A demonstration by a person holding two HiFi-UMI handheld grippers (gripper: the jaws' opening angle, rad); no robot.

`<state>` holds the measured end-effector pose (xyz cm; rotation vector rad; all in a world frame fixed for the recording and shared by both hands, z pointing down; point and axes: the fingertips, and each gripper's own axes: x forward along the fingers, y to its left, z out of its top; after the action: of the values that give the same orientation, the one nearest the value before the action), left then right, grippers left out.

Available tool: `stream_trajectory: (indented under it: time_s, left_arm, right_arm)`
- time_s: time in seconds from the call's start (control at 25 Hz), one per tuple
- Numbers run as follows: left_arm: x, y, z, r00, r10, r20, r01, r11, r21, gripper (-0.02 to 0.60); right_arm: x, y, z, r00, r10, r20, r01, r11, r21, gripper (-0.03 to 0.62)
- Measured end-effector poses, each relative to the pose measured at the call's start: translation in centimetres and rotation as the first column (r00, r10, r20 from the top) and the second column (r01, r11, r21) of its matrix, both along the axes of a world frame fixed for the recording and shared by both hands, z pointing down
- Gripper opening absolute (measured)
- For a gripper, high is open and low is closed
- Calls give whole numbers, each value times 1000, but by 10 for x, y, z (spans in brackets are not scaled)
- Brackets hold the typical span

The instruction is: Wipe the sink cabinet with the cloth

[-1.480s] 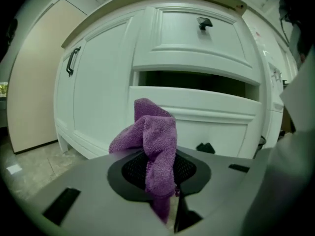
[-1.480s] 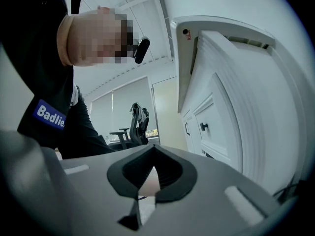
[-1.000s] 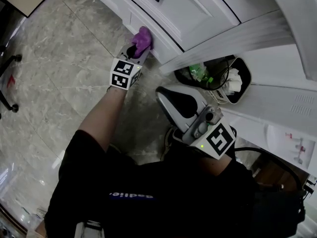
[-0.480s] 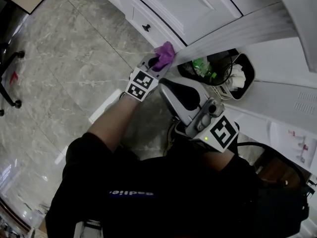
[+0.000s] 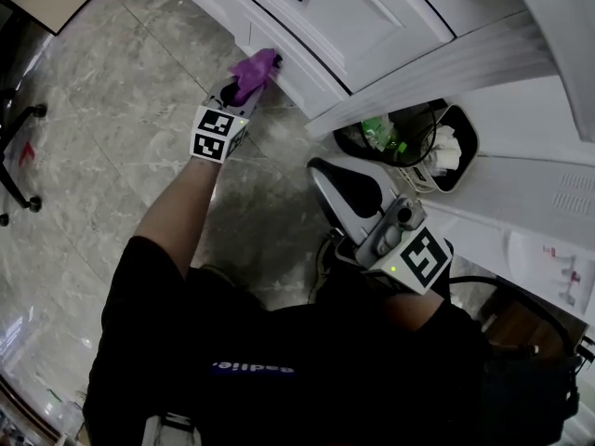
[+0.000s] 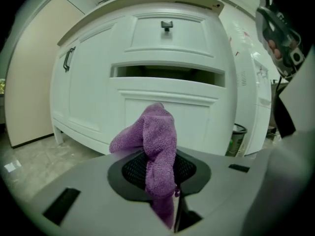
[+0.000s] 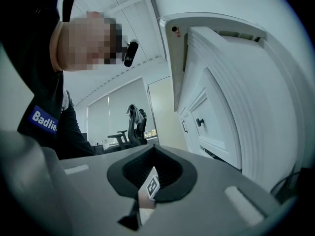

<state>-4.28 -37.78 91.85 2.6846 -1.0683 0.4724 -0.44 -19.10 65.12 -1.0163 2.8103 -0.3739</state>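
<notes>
Pinching the cloth tight in the left gripper, up against the front edge of the cabinet drawer. Holding the right gripper above the floor near the bin, jaws closed on nothing.

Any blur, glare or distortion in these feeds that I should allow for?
Head view: sharp, with sheen on the floor. Left gripper view: fisheye bows the cabinet; the cloth is crisp. Right gripper view: same bowing, dark corners, bright ceiling.
</notes>
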Motion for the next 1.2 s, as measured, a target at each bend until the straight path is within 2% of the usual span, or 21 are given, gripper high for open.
stream_trajectory:
  time_s: [0.12, 0.28, 0.44, 0.56, 0.76, 0.84, 1.0, 1.2]
  left_arm:
    - [-30, -33, 5, 995, -83, 46, 83, 997, -2, 84]
    - [-53, -72, 12, 982, -143, 122, 144, 990, -2, 84]
    - [-56, -95, 37, 966, -193, 174, 209, 975, -77, 84]
    - [-47, -98, 60, 961, -195, 197, 224, 965, -139, 84]
    - [-9, -79, 74, 970, -125, 208, 158, 976, -149, 84]
    - [4, -63, 75, 979, -99, 179, 127, 981, -150, 84]
    - [40, -16, 75, 993, 2, 120, 18, 986, -167, 84]
    - [89, 45, 71, 994, 105, 39, -94, 972, -215, 84]
  right_arm:
    - [6, 2, 4, 1000, 19, -23, -19, 1000, -1, -3]
    - [11, 3, 2, 999, 39, -33, -39, 999, 12, -3]
    - [14, 3, 6, 998, 44, -54, -43, 999, 8, -3]
    - [16, 3, 9, 997, 45, -66, -45, 999, 13, -3]
    - [20, -1, 10, 996, 52, -74, -51, 999, 21, -3]
    - [19, -3, 7, 997, 42, -62, -41, 999, 28, -3]
    - [12, -6, 4, 999, 17, -35, -16, 999, 34, -3]
    - [-1, -10, -3, 1000, -23, -10, 23, 999, 44, -3]
